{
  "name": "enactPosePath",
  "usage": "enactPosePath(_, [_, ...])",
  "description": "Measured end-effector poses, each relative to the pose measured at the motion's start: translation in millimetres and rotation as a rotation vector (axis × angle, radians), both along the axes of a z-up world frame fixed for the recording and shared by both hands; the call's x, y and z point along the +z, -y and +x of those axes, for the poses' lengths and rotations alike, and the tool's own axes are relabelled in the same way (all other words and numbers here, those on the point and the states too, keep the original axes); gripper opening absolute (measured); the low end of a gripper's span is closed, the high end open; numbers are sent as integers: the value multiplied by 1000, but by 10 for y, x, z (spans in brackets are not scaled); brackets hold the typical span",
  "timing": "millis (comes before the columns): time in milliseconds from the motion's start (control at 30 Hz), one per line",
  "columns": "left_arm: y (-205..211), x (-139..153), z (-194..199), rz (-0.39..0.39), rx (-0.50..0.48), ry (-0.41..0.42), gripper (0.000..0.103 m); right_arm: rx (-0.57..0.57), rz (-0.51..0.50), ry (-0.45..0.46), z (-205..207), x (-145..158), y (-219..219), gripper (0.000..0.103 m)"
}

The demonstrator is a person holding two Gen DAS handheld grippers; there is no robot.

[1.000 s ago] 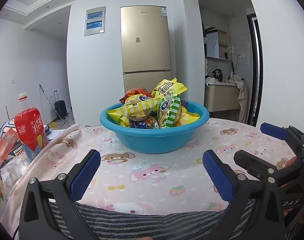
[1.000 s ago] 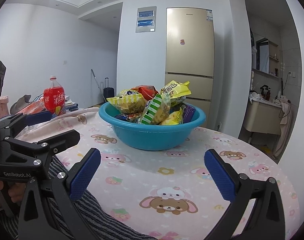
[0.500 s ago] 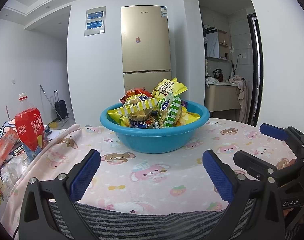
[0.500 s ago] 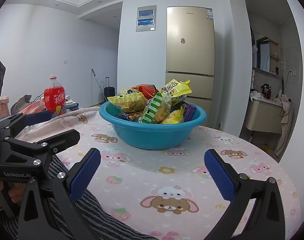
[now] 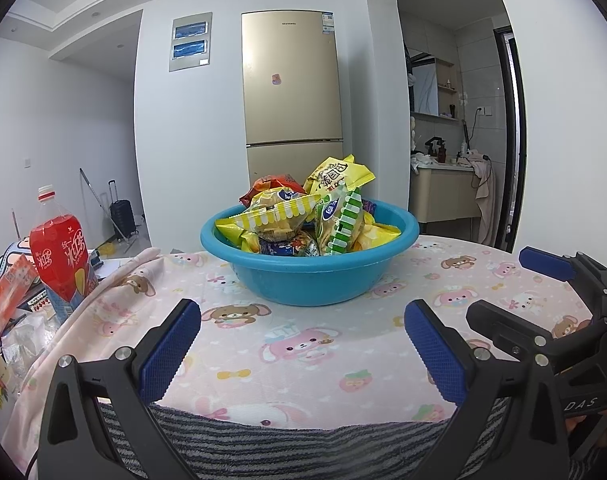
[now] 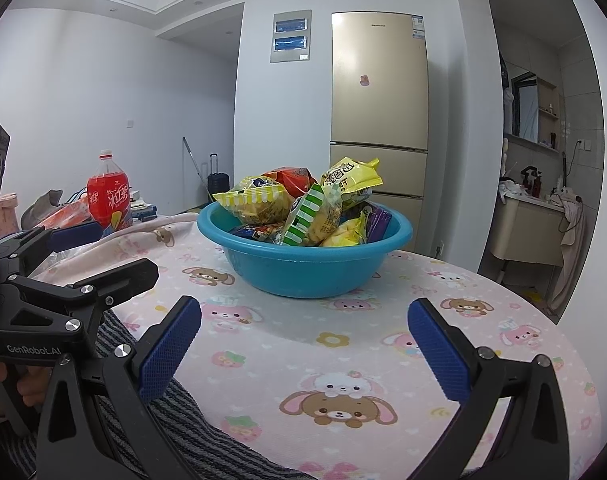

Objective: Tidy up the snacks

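Centrally, blue basin [image 5: 309, 276] w/ snack packs [image 5: 303, 216] sits far of left gripper [image 5: 301, 344] & right gripper [image 6: 303, 346], both wide open, empty.

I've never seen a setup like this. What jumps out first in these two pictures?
The blue basin heaped with bright snack packets stands in the middle of the pink cartoon tablecloth. In front of it both the left gripper and the right gripper are open and hold nothing. A red drink bottle stands off to the left beyond the table's edge, and a tall gold fridge rises behind the basin.
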State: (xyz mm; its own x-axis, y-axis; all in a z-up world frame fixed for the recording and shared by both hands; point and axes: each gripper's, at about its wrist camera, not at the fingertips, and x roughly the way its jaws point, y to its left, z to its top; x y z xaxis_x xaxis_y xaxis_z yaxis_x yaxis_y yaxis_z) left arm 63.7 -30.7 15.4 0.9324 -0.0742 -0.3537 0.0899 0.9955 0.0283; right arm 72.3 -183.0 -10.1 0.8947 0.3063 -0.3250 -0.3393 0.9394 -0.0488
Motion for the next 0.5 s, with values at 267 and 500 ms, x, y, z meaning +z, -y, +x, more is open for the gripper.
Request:
enactPosePath(267, [4, 1, -4, 0, 0, 0, 103, -5, 3, -3, 6, 2, -4, 103])
enactPosePath(500, [3, 1, -2, 0, 0, 0, 103, -5, 3, -3, 6, 2, -5, 103])
